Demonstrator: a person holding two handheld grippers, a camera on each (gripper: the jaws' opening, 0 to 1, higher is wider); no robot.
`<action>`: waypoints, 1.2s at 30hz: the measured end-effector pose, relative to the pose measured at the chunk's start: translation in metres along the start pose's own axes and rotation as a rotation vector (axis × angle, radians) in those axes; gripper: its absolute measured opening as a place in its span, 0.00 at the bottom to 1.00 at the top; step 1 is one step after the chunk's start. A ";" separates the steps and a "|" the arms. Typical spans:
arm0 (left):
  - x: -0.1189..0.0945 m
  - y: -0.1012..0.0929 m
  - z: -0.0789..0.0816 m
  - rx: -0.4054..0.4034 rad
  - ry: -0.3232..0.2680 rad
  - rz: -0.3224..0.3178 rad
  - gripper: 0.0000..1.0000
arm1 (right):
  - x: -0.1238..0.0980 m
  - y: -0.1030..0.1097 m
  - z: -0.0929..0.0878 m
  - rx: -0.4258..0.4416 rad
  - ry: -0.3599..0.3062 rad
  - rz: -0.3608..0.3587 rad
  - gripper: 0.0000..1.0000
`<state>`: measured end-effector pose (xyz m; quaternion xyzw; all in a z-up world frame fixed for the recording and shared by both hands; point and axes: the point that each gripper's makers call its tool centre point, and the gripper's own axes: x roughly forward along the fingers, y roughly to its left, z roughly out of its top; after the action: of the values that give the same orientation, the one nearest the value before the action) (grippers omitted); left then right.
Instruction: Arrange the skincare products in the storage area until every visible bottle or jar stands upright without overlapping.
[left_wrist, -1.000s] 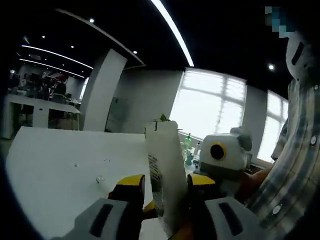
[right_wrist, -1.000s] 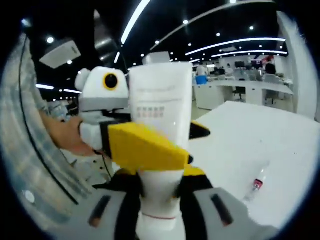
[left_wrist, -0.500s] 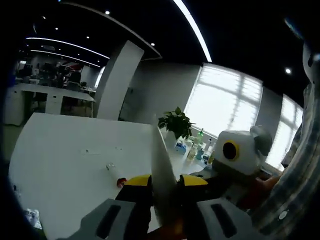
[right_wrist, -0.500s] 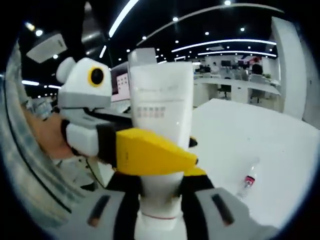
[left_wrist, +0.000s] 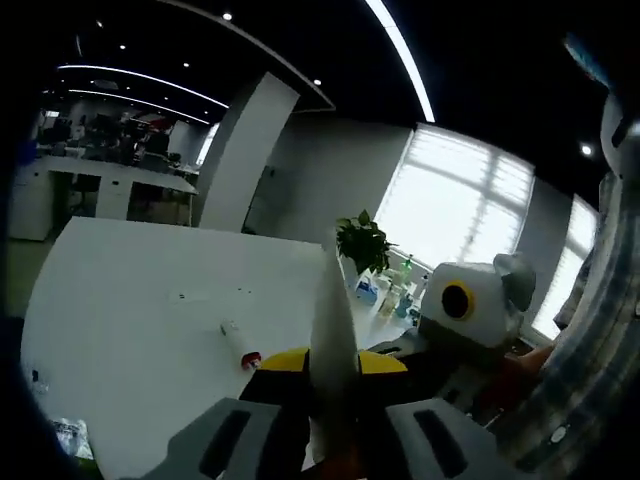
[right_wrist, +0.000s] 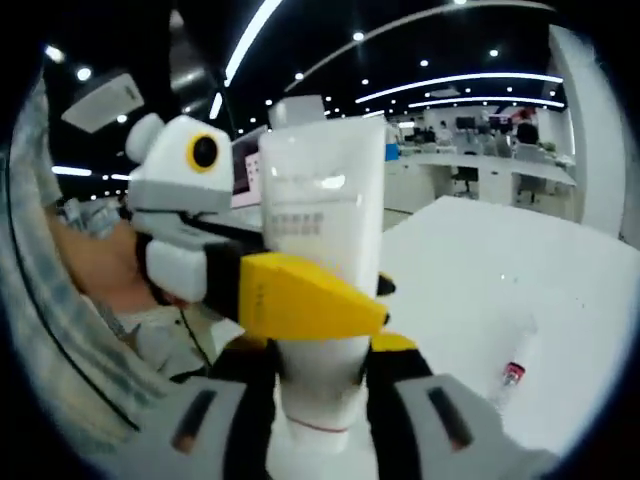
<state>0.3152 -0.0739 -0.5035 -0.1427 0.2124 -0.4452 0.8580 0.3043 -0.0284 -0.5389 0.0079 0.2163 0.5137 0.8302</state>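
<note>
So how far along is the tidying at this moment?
Nothing looks finished yet. In hand: a white tube is held up off the white table, with both the right gripper and the left gripper closed on it; in the left gripper view it appears edge-on. Left to do: stand it upright, then deal with the small red-capped tube lying flat on the table.

white tube (right_wrist: 322, 290): base cut by edge | print blurred | small tube (right_wrist: 514, 372): label unreadable
</note>
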 end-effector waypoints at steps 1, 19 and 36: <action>0.000 0.001 0.001 0.006 -0.001 -0.002 0.14 | 0.000 0.001 0.000 -0.002 -0.002 0.014 0.32; -0.026 -0.035 0.023 0.063 0.000 -0.461 0.15 | -0.012 0.047 0.022 0.029 -0.017 0.476 0.21; -0.049 -0.011 0.027 0.079 -0.102 -0.539 0.19 | 0.025 0.050 0.039 0.057 -0.151 0.338 0.18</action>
<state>0.2962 -0.0381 -0.4634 -0.1828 0.1058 -0.6578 0.7230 0.2853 0.0245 -0.4999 0.1059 0.1636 0.6373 0.7455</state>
